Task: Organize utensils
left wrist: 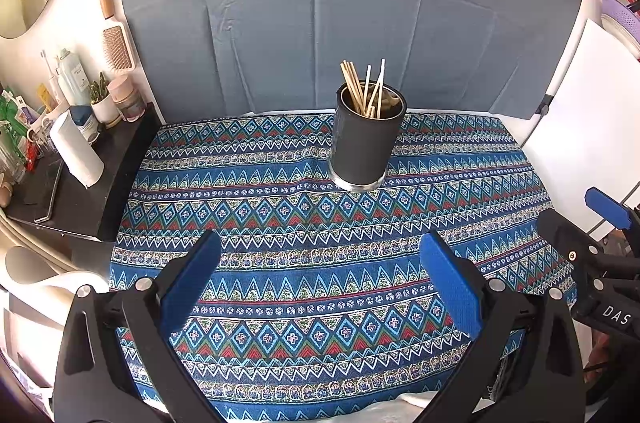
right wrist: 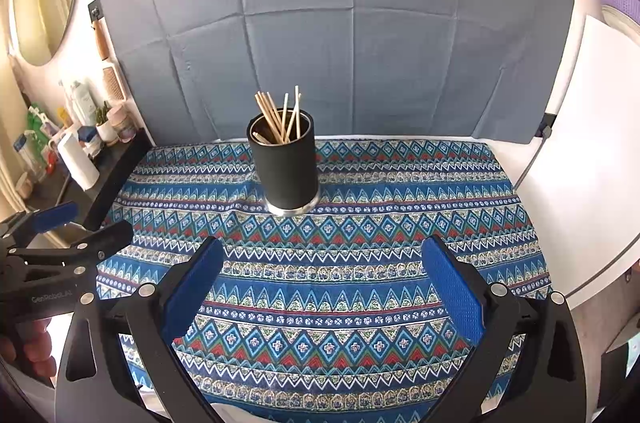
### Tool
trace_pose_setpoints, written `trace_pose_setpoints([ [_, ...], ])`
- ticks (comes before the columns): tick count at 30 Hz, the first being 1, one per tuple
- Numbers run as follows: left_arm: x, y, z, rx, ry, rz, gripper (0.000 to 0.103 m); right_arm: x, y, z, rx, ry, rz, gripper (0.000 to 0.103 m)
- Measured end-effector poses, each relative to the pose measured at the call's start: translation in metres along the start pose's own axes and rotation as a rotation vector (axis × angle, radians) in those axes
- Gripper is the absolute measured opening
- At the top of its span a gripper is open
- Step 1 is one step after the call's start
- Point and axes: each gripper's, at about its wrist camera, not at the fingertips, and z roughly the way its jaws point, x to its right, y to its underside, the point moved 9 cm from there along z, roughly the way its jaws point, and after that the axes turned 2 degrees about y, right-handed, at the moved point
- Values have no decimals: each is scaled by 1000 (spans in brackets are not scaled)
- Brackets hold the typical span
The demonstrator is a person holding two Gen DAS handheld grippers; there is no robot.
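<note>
A black cylindrical holder (left wrist: pixel 365 147) stands upright at the back middle of the patterned cloth (left wrist: pixel 280 207), with several wooden chopsticks (left wrist: pixel 362 89) standing in it. It also shows in the right wrist view (right wrist: pixel 287 167), chopsticks (right wrist: pixel 280 115) leaning inside. My left gripper (left wrist: pixel 320 247) is open and empty, hovering over the near part of the cloth. My right gripper (right wrist: pixel 322 251) is open and empty, also near the front, to the right of the left one. Each gripper shows at the edge of the other's view.
A grey fabric backdrop (left wrist: pixel 320 3) stands behind the table. A black shelf (left wrist: pixel 80 183) at the left holds bottles, a paper roll (left wrist: pixel 76 147) and jars. A white board (right wrist: pixel 592 163) leans at the right. A purple colander (left wrist: pixel 624 23) sits at the far right.
</note>
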Motion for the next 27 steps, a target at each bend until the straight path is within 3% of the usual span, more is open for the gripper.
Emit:
trace_pose_setpoints([
  [27,-7,5,10,-36,1,-25,97,-4,1,4,-16,0,2,95],
])
